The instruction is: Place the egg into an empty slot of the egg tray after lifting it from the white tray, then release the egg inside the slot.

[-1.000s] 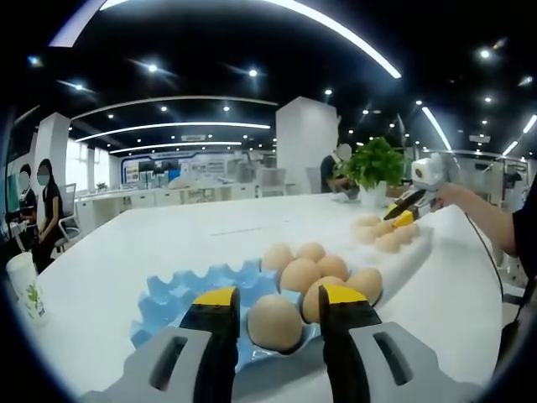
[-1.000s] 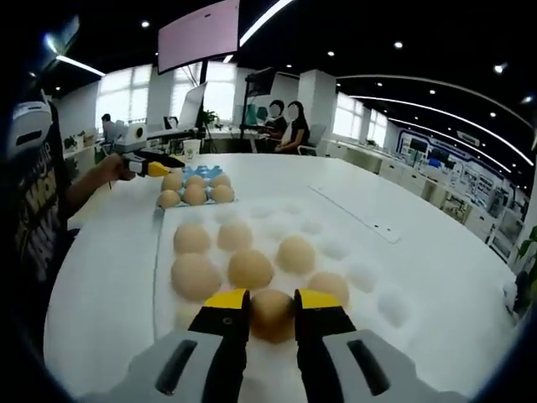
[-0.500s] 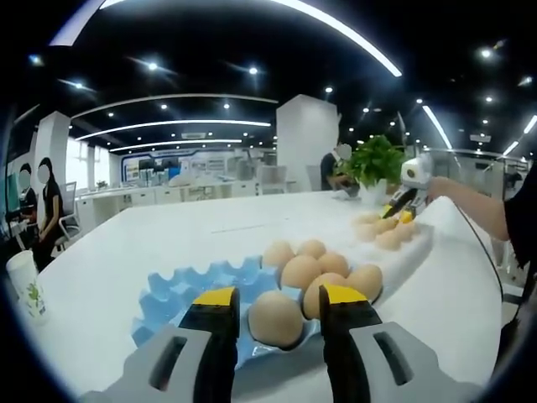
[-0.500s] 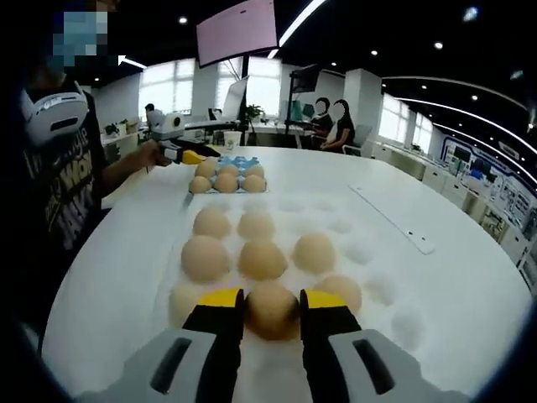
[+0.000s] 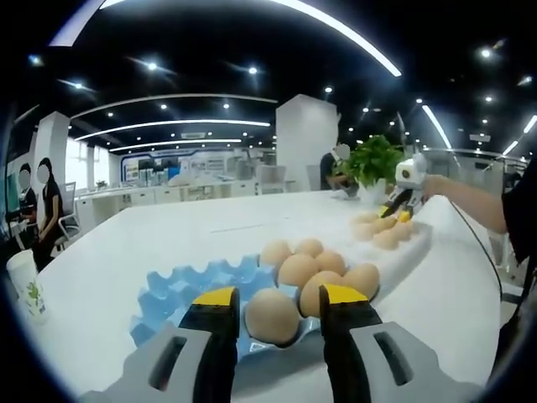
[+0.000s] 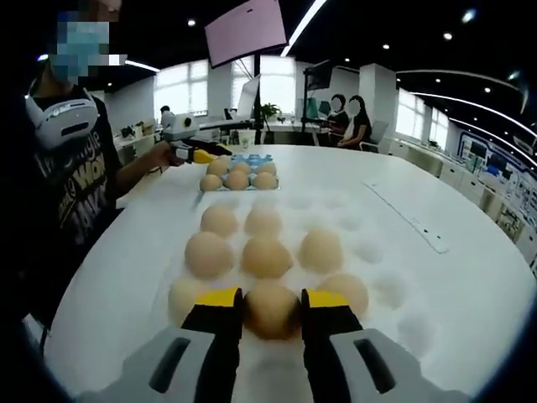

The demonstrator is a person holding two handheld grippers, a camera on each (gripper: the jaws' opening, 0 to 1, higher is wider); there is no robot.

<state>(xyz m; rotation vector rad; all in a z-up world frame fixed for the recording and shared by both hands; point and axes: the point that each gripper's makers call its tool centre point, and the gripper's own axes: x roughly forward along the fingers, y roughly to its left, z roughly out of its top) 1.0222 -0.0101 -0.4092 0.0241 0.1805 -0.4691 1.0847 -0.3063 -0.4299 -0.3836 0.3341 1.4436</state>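
In the right gripper view my right gripper [image 6: 271, 300] is shut on a brown egg [image 6: 271, 311], low over the white tray [image 6: 377, 252], where several more eggs lie in dimples. The blue egg tray [image 6: 252, 158] holds several eggs at the table's far side, with my left gripper [image 6: 201, 153] beside it. In the left gripper view my left gripper [image 5: 277, 302] stands open just in front of the blue egg tray [image 5: 180, 290]. An egg [image 5: 271, 316] sits in the tray's near slot beyond the jaws. The right gripper [image 5: 394, 207] hangs over the white tray [image 5: 411, 248] at the right.
The trays rest on a large white table [image 5: 168, 235]. A paper cup [image 5: 25, 290] stands near its left edge and a potted plant [image 5: 373, 164] at the far end. The person [image 6: 75, 168] holding the grippers is at the table's left side. Other people sit beyond.
The right gripper view has shifted and risen slightly with the egg staying between its jaws. In the left gripper view the right gripper has drifted a little up and left. My left gripper has hardly moved.
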